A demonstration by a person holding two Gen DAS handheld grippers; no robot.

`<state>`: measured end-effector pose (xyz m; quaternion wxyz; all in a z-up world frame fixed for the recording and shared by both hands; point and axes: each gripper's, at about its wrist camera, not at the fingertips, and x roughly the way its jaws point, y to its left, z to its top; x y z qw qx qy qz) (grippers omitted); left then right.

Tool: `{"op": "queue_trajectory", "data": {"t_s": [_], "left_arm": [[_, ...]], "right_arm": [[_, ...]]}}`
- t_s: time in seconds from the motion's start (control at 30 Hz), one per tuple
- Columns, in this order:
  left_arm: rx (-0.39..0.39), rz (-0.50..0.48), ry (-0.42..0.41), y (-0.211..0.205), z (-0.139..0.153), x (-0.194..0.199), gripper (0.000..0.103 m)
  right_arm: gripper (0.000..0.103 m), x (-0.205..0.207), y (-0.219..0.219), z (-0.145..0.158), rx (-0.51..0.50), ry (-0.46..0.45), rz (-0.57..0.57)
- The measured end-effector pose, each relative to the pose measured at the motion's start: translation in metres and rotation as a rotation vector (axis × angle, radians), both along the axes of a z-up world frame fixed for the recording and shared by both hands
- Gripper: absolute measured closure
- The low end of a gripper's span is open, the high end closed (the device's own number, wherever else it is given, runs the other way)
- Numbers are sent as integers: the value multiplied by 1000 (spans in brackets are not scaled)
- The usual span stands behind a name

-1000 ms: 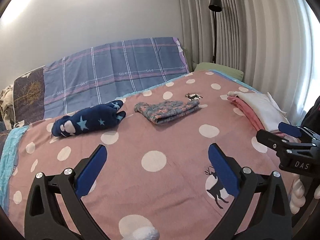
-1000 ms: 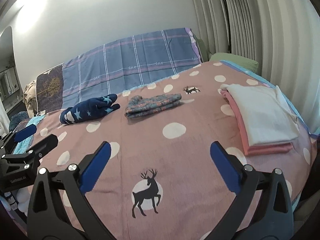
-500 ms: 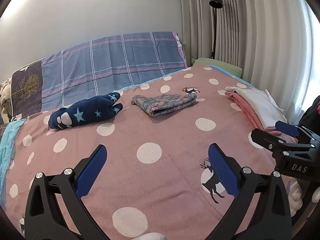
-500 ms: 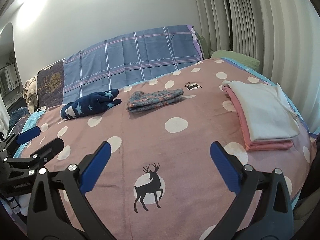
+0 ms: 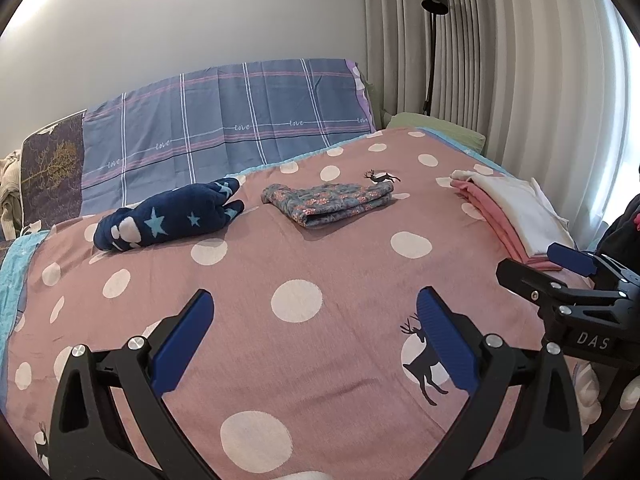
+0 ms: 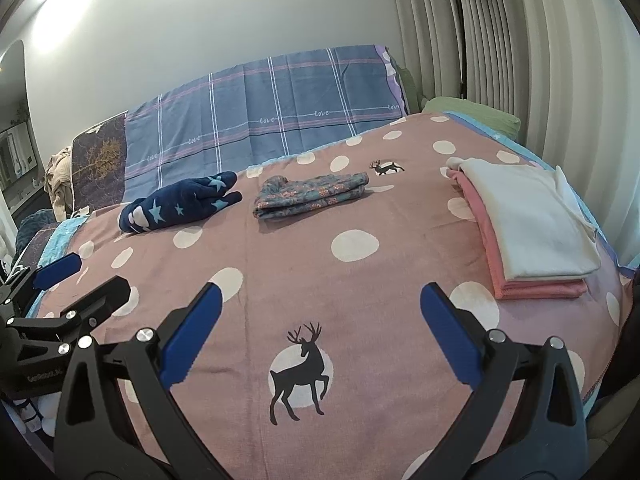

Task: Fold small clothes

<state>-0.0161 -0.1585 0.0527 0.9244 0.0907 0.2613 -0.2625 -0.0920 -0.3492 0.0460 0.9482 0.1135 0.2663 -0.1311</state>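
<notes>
Three folded piles lie on the pink dotted bedspread (image 5: 240, 280) (image 6: 280, 264). A navy star-print garment (image 5: 170, 216) (image 6: 180, 202) sits at the far left, a floral blue garment (image 5: 328, 202) (image 6: 310, 196) in the middle. A white piece on a pink piece (image 5: 516, 216) (image 6: 528, 228) is stacked at the right edge. My left gripper (image 5: 312, 328) hovers open above the bed's near part, empty. My right gripper (image 6: 318, 324) is also open and empty, over a deer print. Each gripper shows at the side of the other's view (image 5: 560, 280) (image 6: 64, 292).
A blue plaid pillow cover (image 5: 224, 128) (image 6: 260, 116) lines the headboard wall. Curtains (image 5: 500, 60) and a black floor lamp (image 5: 434, 0) stand at the right. A green pillow (image 6: 472, 114) lies in the far right corner. Crumpled beige cloth (image 6: 60, 176) sits beyond the bed's left side.
Both grippers have pulled back and tilted slightly, so the folded piles sit a bit lower and further in view. Both stay open and empty; the clothes have not moved.
</notes>
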Motion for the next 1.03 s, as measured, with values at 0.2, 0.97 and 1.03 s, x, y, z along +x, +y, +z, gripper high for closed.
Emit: {"op": "queue_trajectory", "data": {"t_s": [0.2,0.97,1.03], "left_arm": [[10,-7,5,-3,-3,0,1],[23,-6,24,-6,-9,6,1],[22,-6,25,-6,-9,6,1]], "right_arm": [[2,3,0,-3,-7,10,0],[2,7,0,-6,-17,21,2],[2,8,0,-6,-19,25,3]]}}
